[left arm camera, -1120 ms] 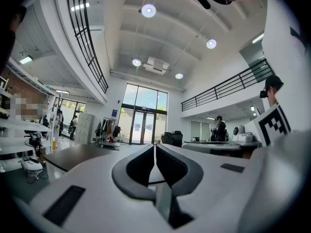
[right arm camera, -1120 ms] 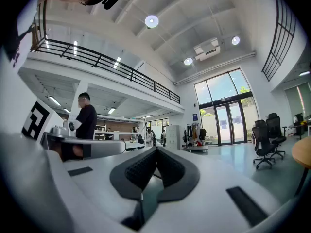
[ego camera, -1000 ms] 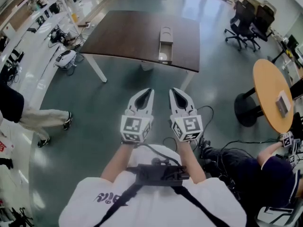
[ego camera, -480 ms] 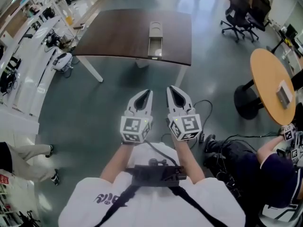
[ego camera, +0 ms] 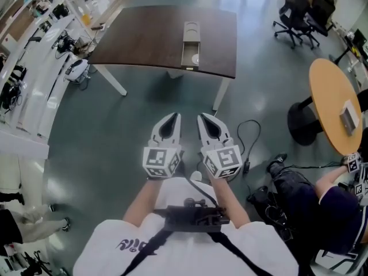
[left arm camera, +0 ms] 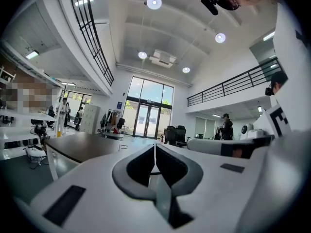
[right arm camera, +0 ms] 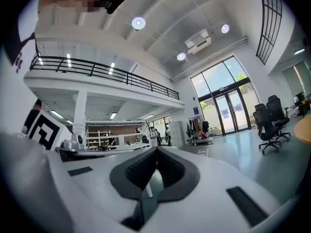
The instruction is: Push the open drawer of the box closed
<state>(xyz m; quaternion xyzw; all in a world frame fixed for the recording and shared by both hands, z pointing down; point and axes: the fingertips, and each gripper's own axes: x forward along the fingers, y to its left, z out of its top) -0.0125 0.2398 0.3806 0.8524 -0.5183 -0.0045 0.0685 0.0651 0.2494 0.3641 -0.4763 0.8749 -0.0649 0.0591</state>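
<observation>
A narrow grey box (ego camera: 191, 31) lies on the dark brown table (ego camera: 144, 45) far ahead, and its drawer (ego camera: 189, 57) stands pulled out toward the table's near edge with something pale inside. My left gripper (ego camera: 173, 117) and right gripper (ego camera: 201, 118) hang side by side over the floor, well short of the table. Both are shut and hold nothing. In the left gripper view the left gripper (left arm camera: 154, 144) points level at the table edge (left arm camera: 82, 147). The right gripper (right arm camera: 156, 150) points across the hall in its own view.
White table legs (ego camera: 112, 79) stand under the table. A round wooden table (ego camera: 333, 105) with a small box stands at the right, with a seated person (ego camera: 322, 206) and floor cables (ego camera: 250, 137) below it. Black office chairs (ego camera: 302, 10) stand far right, shelves (ego camera: 34, 33) along the left.
The view has shifted, so the table and box sit slightly farther up the frame. Both grippers sit lower in the frame and stay shut. A person at the left has walked mostly out of view.
</observation>
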